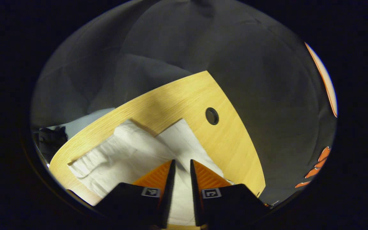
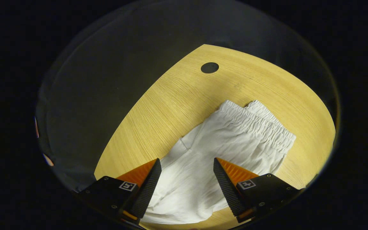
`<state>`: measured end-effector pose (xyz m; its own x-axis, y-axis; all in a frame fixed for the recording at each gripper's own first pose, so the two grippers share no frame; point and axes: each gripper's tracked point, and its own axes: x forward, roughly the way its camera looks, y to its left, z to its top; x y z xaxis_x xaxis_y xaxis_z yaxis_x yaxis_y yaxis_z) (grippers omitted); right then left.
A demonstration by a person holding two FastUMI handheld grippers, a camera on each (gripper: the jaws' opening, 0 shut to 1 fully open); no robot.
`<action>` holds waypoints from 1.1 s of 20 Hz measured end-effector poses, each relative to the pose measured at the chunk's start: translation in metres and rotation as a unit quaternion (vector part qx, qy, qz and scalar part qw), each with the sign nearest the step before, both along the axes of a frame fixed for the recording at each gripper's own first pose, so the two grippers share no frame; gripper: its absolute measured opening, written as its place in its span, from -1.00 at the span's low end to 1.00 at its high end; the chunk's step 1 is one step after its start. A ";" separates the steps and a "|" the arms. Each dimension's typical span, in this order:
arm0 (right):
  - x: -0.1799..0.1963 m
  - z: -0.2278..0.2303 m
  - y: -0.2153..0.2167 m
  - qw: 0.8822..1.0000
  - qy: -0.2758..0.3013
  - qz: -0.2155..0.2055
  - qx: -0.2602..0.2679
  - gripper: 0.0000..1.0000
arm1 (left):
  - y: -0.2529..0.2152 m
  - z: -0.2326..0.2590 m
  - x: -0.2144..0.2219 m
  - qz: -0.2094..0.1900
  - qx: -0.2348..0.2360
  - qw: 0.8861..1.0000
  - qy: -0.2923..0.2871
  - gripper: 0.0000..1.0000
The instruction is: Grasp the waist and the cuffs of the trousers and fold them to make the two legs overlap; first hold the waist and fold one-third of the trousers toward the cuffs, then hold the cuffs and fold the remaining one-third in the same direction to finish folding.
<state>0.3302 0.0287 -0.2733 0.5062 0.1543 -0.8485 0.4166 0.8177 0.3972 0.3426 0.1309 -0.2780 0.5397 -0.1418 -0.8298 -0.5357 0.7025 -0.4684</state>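
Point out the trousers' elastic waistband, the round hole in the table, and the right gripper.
waistband (image 2: 260, 126): right gripper view, on the gathered elastic strip at the trousers' top.
hole (image 2: 209, 67): right gripper view, centre of the dark opening in the tabletop.
right gripper (image 2: 187, 174): right gripper view, midway between its spread fingertips, over the trousers.

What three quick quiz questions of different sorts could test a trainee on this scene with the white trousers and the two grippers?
1. True or false: the white fabric trousers lie on the light wooden table.
2. Multiple choice: the right gripper has its jaws (a) clamped on the elastic waistband, (b) wide apart above the trousers, (c) closed on the table edge.
3. Fill in: the left gripper has its jaws nearly together, with only a narrow ___ between them.

Key: 1 true; 2 b; 3 gap. Whether the left fingers actually pinch cloth cannot be told.
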 end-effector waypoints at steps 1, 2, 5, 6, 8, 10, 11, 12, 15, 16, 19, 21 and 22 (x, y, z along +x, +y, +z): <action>-0.004 0.002 0.003 1.000 -0.004 0.002 0.004 0.98 | 0.000 -0.001 0.000 -0.006 0.004 1.000 0.000 -0.09; -0.008 0.004 0.006 1.000 -0.006 0.003 0.010 0.98 | 0.000 0.002 -0.002 -0.014 0.005 1.000 -0.004 -0.22; -0.024 0.014 0.010 1.000 -0.011 0.007 0.013 0.99 | 0.001 0.010 -0.011 -0.026 0.011 1.000 -0.002 0.63; -0.029 0.016 0.010 1.000 -0.015 0.007 0.013 0.98 | 0.002 0.014 -0.014 -0.032 0.018 0.999 -0.004 1.00; -0.042 0.024 0.005 1.000 -0.022 0.005 0.010 0.98 | 0.004 0.023 -0.018 -0.055 0.036 0.998 -0.016 0.96; -0.059 0.032 -0.001 1.000 -0.031 0.003 0.004 0.98 | 0.001 0.039 -0.022 -0.075 0.045 0.995 -0.042 0.99; -0.067 0.036 -0.006 0.999 -0.037 0.002 -0.003 0.98 | -0.001 0.049 -0.024 -0.086 0.050 0.994 -0.054 0.99; -0.075 0.038 -0.011 0.999 -0.041 0.001 -0.011 0.98 | -0.004 0.059 -0.026 -0.100 0.057 0.991 -0.065 0.99; -0.104 0.041 -0.029 0.998 -0.049 -0.001 -0.038 0.99 | -0.017 0.082 -0.044 -0.164 0.087 0.978 -0.091 0.99; -0.114 0.042 -0.034 0.998 -0.051 -0.001 -0.043 0.99 | -0.024 0.087 -0.050 -0.184 0.094 0.973 -0.099 0.98; -0.137 0.043 -0.041 0.998 -0.057 -0.008 -0.037 0.98 | -0.036 0.112 -0.064 -0.218 0.133 0.959 -0.123 0.99; -0.148 0.042 -0.049 0.998 -0.062 -0.018 -0.024 0.98 | -0.049 0.125 -0.075 -0.233 0.141 0.952 -0.139 0.98; -0.154 0.039 -0.054 0.998 -0.062 -0.026 -0.017 0.98 | -0.057 0.131 -0.080 -0.238 0.141 0.950 -0.146 0.98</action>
<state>0.1764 -0.0258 -0.2345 0.6138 0.0981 -0.7833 0.4080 0.8101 0.4211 0.2624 0.0736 -0.1468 0.6834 -0.2212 -0.6957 -0.0024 0.9523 -0.3051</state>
